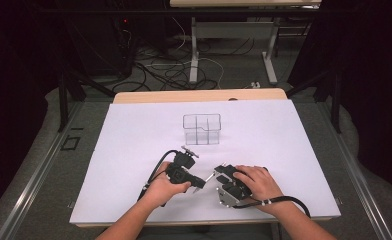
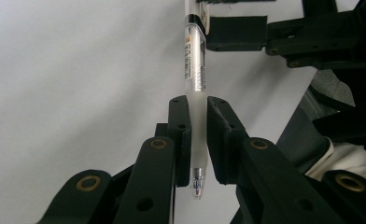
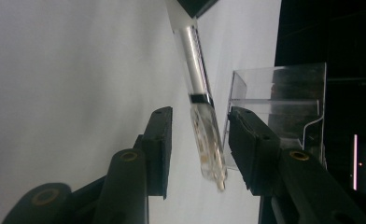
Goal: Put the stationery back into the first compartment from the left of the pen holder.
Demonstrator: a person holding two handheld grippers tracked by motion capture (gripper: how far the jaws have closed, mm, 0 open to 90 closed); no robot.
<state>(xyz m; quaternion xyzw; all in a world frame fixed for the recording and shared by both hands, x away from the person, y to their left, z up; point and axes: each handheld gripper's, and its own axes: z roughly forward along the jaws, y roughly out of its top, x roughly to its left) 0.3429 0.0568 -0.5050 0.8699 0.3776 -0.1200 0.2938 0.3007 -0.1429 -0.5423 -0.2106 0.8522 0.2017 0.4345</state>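
A thin see-through plastic pen (image 2: 196,70) is pinched near its soft frosted tip end by the left gripper (image 2: 198,140), whose flat black fingers (image 2: 180,135) press both its sides. The right gripper (image 3: 197,149) has its fingers (image 3: 158,149) spread wide around the pen's clear cap end, not touching it. Both are low over the smooth white worktop (image 1: 134,130). A clear box (image 1: 202,129) with square sections stands farther back, with bare room all around.
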